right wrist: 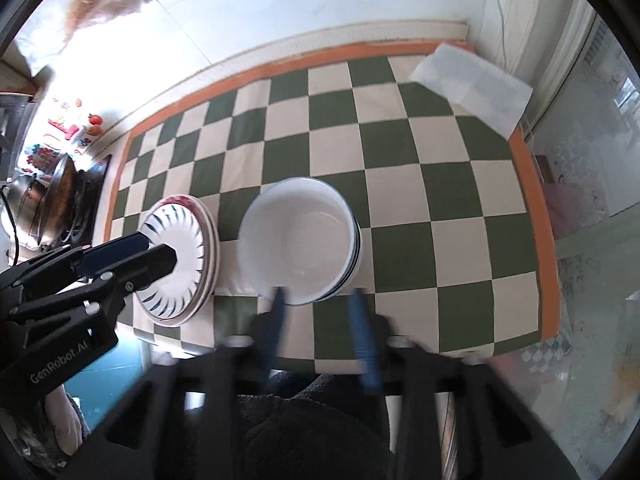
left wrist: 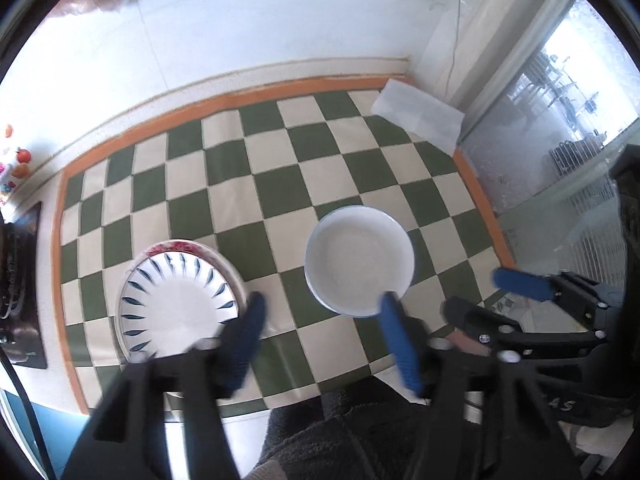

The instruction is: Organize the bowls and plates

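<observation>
A stack of plates (left wrist: pixel 180 304) sits on the checkered cloth, a white plate with blue dashes on top of a red-patterned one; it also shows in the right wrist view (right wrist: pixel 176 264). A stack of white bowls (left wrist: pixel 360 260) stands to its right, also in the right wrist view (right wrist: pixel 298 240). My left gripper (left wrist: pixel 322 312) is open and empty, above the cloth between plates and bowls. My right gripper (right wrist: pixel 318 298) is open and empty at the near rim of the bowls. In the left wrist view the right gripper (left wrist: pixel 476 296) is at the right.
The green and cream checkered cloth (left wrist: pixel 280 184) has an orange border. A folded white cloth (left wrist: pixel 418 114) lies at its far right corner. Pots (right wrist: pixel 44 204) stand on a stove at the left. A wall runs behind, a glass door is to the right.
</observation>
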### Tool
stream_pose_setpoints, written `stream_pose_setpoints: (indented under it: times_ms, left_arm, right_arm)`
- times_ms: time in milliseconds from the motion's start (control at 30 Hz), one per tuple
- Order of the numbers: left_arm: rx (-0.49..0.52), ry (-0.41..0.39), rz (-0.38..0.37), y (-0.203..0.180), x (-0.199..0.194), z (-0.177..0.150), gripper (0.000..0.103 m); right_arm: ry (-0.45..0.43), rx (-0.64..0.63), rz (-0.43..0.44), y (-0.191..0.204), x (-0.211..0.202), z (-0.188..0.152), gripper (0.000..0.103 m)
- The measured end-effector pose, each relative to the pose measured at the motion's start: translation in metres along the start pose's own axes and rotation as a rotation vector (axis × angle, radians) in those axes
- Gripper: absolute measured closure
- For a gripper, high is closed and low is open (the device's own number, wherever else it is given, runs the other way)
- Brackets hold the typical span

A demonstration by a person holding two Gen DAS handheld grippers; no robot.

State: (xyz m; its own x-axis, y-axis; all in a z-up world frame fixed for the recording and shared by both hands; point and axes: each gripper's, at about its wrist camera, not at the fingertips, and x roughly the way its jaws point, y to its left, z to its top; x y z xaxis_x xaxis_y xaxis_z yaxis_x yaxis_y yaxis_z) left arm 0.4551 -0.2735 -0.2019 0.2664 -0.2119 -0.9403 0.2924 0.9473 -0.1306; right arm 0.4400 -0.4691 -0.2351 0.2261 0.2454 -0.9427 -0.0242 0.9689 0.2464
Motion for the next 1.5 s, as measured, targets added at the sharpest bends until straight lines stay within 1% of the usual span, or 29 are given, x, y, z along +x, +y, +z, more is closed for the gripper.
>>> stream_pose_setpoints:
  times_ms: [33, 67, 167, 200, 300, 367, 433, 567, 667, 767, 867, 900, 967, 1000, 1067, 1167, 1233, 1400, 1433, 1500]
  left_arm:
    - [-0.002, -0.012, -0.002, 0.000, -0.004, -0.001, 0.014]
    - [-0.008, -0.021, -0.009, 0.002, -0.009, -0.002, 0.011]
    - [-0.031, -0.043, -0.042, 0.007, -0.022, -0.005, 0.009]
    - [-0.035, -0.052, -0.044, 0.007, -0.026, -0.007, 0.007]
    - [-0.041, -0.068, -0.052, 0.007, -0.036, -0.011, 0.007]
    - [-0.047, -0.069, -0.066, 0.007, -0.041, -0.014, 0.007]
    - [-0.046, -0.080, -0.060, 0.005, -0.045, -0.016, 0.007]
    - [-0.057, -0.084, -0.063, 0.004, -0.046, -0.016, 0.007]
    - [-0.075, -0.077, -0.052, 0.008, -0.038, -0.012, 0.007]
    - [-0.100, -0.061, -0.056, 0.014, -0.024, -0.008, 0.007]
    - [-0.126, -0.030, -0.070, 0.023, -0.001, -0.001, 0.007]
    - [-0.139, -0.013, -0.093, 0.026, 0.009, 0.002, 0.007]
    - [-0.169, 0.030, -0.106, 0.034, 0.032, 0.008, 0.007]
    - [-0.179, 0.050, -0.124, 0.037, 0.043, 0.011, 0.007]
    - [-0.196, 0.086, -0.141, 0.041, 0.065, 0.017, 0.007]
    - [-0.226, 0.158, -0.206, 0.046, 0.099, 0.025, 0.008]
    - [-0.249, 0.200, -0.235, 0.048, 0.118, 0.028, 0.008]
    - [-0.282, 0.297, -0.288, 0.051, 0.158, 0.036, 0.008]
    - [-0.301, 0.319, -0.287, 0.053, 0.165, 0.037, 0.008]
    - [-0.357, 0.359, -0.318, 0.059, 0.180, 0.036, 0.008]
  right_arm:
    - [-0.017, 0.002, -0.013, 0.001, -0.009, -0.004, 0.030]
    - [-0.030, 0.000, -0.029, 0.001, -0.015, -0.006, 0.029]
    - [-0.069, 0.007, -0.040, 0.000, -0.035, -0.014, 0.018]
    - [-0.077, 0.010, -0.041, -0.001, -0.040, -0.016, 0.017]
    - [-0.107, 0.014, -0.051, -0.002, -0.055, -0.020, 0.013]
    - [-0.129, 0.008, -0.069, 0.000, -0.065, -0.023, 0.011]
    - [-0.158, 0.008, -0.081, -0.001, -0.075, -0.025, 0.010]
    - [-0.190, 0.011, -0.094, 0.000, -0.085, -0.026, 0.008]
    - [-0.192, 0.024, -0.084, -0.001, -0.086, -0.026, 0.007]
    - [-0.180, 0.036, -0.072, -0.005, -0.078, -0.024, 0.006]
    - [-0.151, 0.058, -0.050, -0.012, -0.058, -0.019, 0.006]
    - [-0.139, 0.074, -0.025, -0.018, -0.048, -0.016, 0.006]
    - [-0.114, 0.108, 0.023, -0.027, -0.027, -0.012, 0.006]
    - [-0.099, 0.130, 0.068, -0.035, -0.014, -0.009, 0.006]
    - [-0.069, 0.176, 0.107, -0.046, 0.011, -0.006, 0.006]
    - [-0.007, 0.238, 0.166, -0.063, 0.055, 0.001, 0.006]
    - [0.040, 0.274, 0.194, -0.071, 0.084, 0.005, 0.006]
    - [0.112, 0.334, 0.262, -0.081, 0.135, 0.011, 0.006]
    - [0.123, 0.347, 0.273, -0.083, 0.143, 0.011, 0.006]
    - [0.144, 0.366, 0.301, -0.084, 0.158, 0.012, 0.008]
